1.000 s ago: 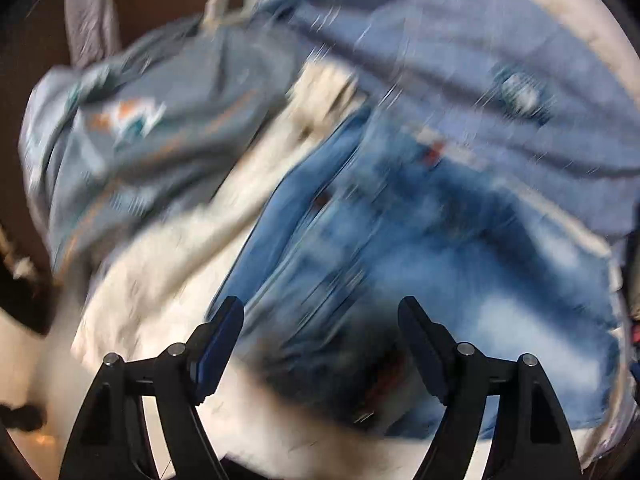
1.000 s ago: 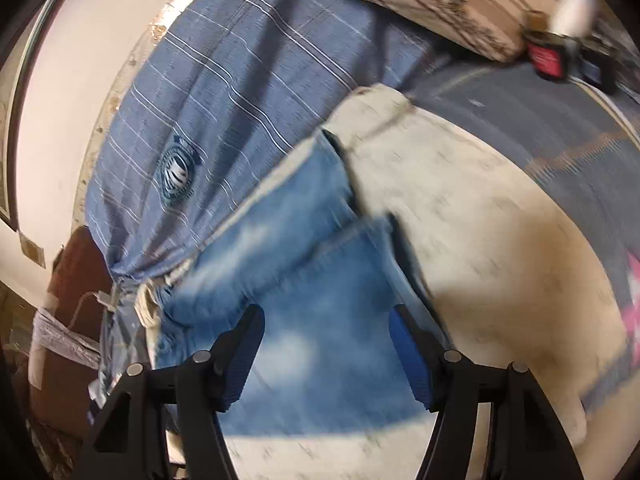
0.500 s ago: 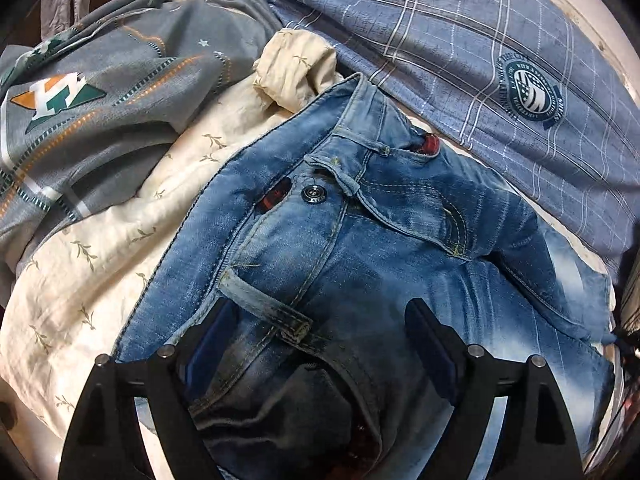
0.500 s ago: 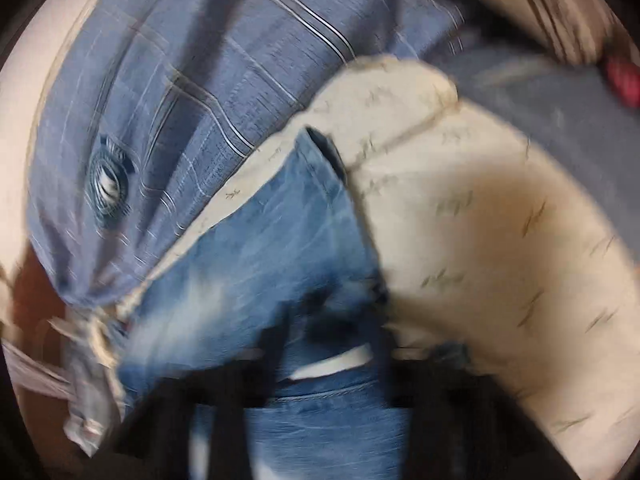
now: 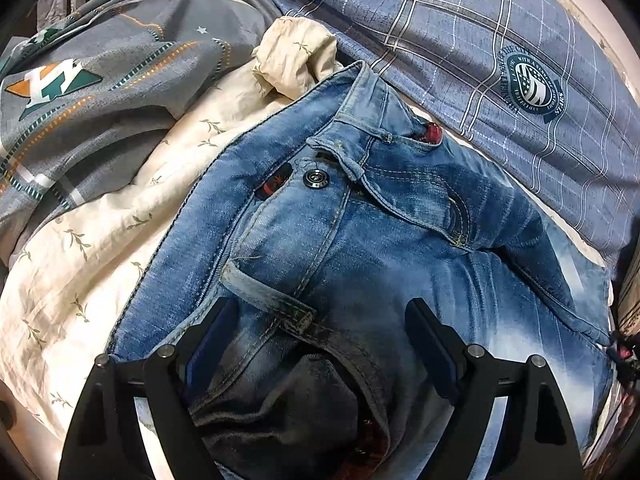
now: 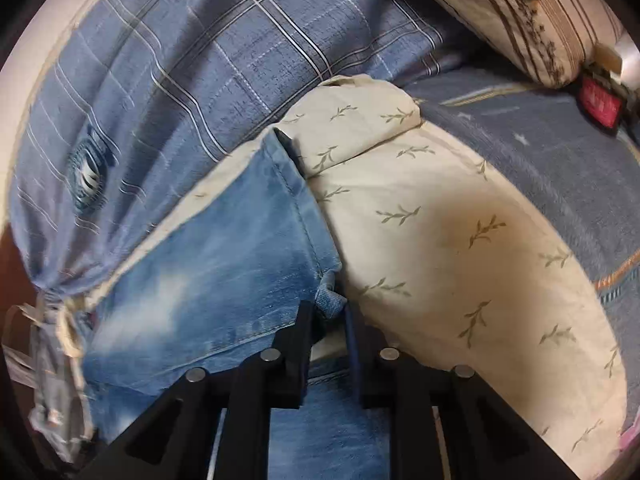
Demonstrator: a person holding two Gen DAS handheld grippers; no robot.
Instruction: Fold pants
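Blue jeans (image 5: 360,248) lie on a cream leaf-print sheet (image 5: 80,264), waistband and metal button (image 5: 315,179) facing the left wrist view. My left gripper (image 5: 320,344) is open, its fingers straddling the crumpled waist and crotch fabric close below. In the right wrist view the leg end of the jeans (image 6: 224,256) lies flat on the sheet (image 6: 460,240). My right gripper (image 6: 328,316) is shut on a bunched corner of the leg hem.
A blue plaid cover with a round crest (image 5: 532,88) lies beyond the jeans. A grey printed blanket (image 5: 100,92) is at the left. A striped pillow (image 6: 520,12) and a red tag (image 6: 598,102) sit at the far right.
My left gripper dropped close over the jeans' waist and stayed open. My right gripper moved down onto the leg hem and closed on it.
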